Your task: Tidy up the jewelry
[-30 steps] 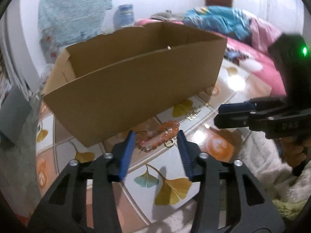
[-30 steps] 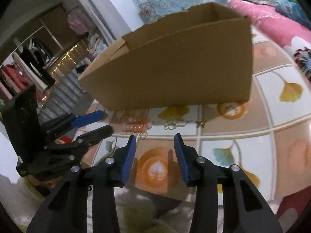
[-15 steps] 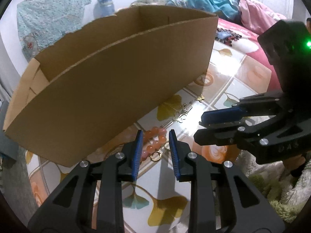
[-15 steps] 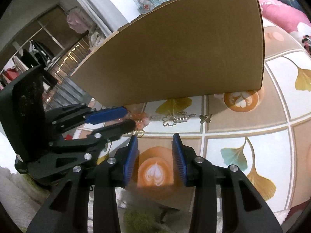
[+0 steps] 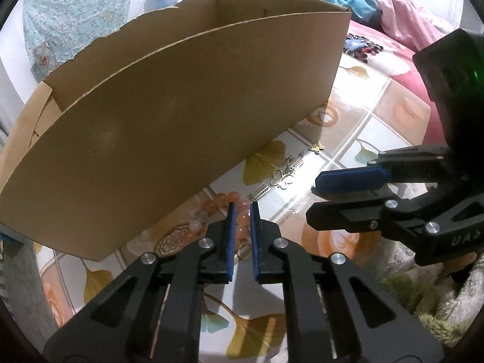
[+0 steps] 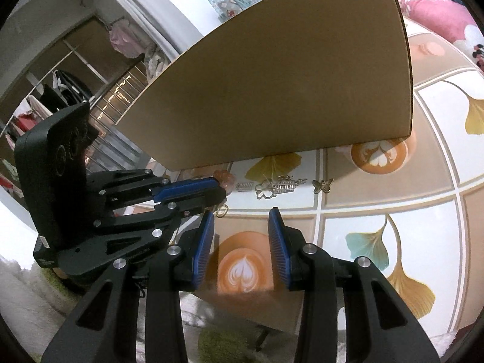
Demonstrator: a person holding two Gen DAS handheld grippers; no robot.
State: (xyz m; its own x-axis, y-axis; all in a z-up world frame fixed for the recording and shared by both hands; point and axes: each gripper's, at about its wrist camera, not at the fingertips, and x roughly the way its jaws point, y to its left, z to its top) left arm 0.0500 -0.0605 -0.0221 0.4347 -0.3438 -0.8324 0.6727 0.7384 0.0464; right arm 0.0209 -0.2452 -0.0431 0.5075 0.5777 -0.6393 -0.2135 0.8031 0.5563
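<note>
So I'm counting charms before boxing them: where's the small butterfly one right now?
In the right wrist view, the small butterfly charm lies flat on the tablecloth, just right of the silver chain cluster, near the cardboard box.

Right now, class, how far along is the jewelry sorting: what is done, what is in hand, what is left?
Done: nothing that shows; the pieces in view lie on the mat outside the box, whose inside is hidden. In hand: the left tool is nearly shut around the bead bracelet, which is on the mat. The right tool is open and empty. Left: the butterfly charms, the ring and the bracelet.
</note>
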